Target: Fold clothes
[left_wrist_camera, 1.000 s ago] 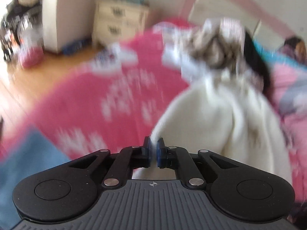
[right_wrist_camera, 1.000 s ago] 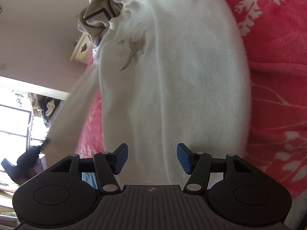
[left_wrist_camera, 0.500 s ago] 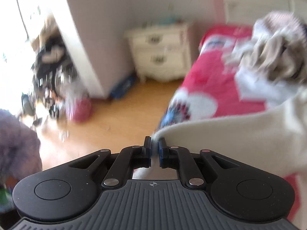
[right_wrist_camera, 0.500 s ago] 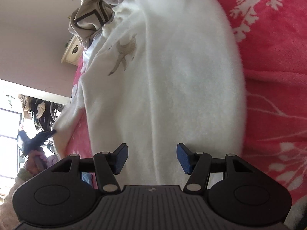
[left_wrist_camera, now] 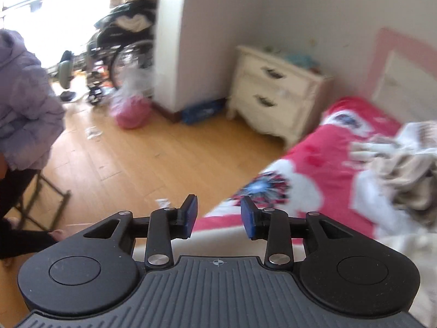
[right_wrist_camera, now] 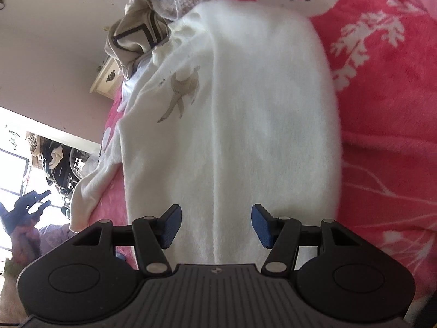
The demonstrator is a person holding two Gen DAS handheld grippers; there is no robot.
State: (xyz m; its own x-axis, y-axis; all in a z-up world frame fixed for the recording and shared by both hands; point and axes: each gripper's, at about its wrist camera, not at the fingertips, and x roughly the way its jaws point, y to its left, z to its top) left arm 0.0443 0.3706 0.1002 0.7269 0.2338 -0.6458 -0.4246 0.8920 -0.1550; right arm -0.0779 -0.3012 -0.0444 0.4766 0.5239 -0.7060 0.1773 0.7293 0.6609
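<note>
A fluffy white sweater (right_wrist_camera: 245, 125) with a tan animal motif (right_wrist_camera: 183, 90) lies lengthwise on the red flowered blanket (right_wrist_camera: 387, 142). Its left sleeve (right_wrist_camera: 92, 186) is stretched out toward the bed's edge. My right gripper (right_wrist_camera: 215, 225) hovers open over the sweater's near hem, with only fabric below it. My left gripper (left_wrist_camera: 218, 213) is at the bed's edge with its jaws opening and nothing between them. A strip of the white sweater (left_wrist_camera: 215, 246) shows just under its fingers. In the right wrist view a dark shape at the far left, apart from the sleeve's end, looks like the left gripper.
A heap of other clothes (left_wrist_camera: 404, 169) lies further up the bed. Beyond the bed's edge are the wooden floor (left_wrist_camera: 131, 169), a cream nightstand (left_wrist_camera: 278, 95), a pink bag (left_wrist_camera: 133, 112) and a wheelchair (left_wrist_camera: 120, 43). A person in a lilac jacket (left_wrist_camera: 24, 104) sits at the left.
My left gripper pulled the sleeve out sideways off the sweater, then let it go and its jaws parted. The sleeve now lies on the blanket. My right gripper stayed put.
</note>
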